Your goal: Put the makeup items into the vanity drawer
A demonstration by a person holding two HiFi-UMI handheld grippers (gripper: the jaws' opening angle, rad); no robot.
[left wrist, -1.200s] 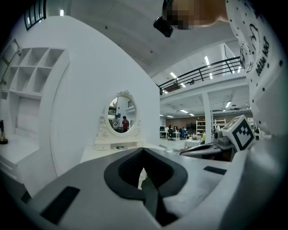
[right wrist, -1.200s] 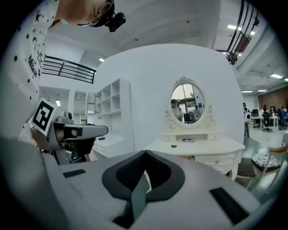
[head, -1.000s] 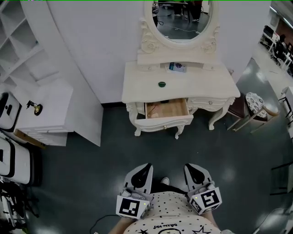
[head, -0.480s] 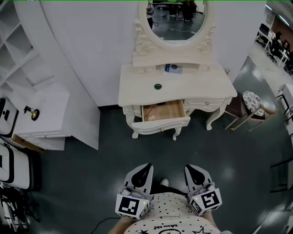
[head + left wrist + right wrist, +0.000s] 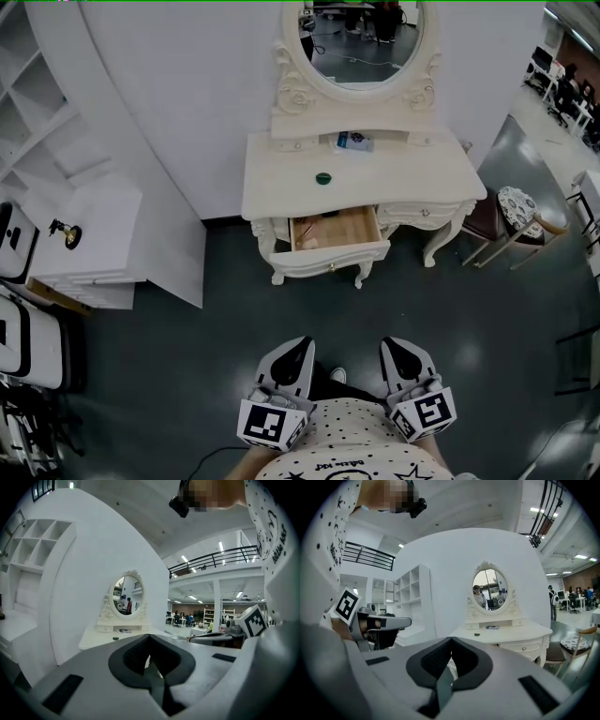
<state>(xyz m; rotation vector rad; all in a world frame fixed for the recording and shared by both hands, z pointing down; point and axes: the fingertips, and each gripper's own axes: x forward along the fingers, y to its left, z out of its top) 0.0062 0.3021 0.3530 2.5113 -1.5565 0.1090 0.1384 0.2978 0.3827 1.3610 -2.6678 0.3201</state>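
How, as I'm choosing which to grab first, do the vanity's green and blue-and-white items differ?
The green item is small, round, dark; the blue-and-white item is larger, oblong. The green item sits mid-top; the blue-and-white item lies back by the mirror base. Both lie on the vanity.

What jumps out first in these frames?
The white vanity stands against the curved wall, with its oval mirror and one drawer pulled open to show a wooden inside. On its top sit a small green item and a blue-and-white item nearer the mirror. Well short of it, the left gripper and right gripper sit low in the head view, jaws together, nothing between them.
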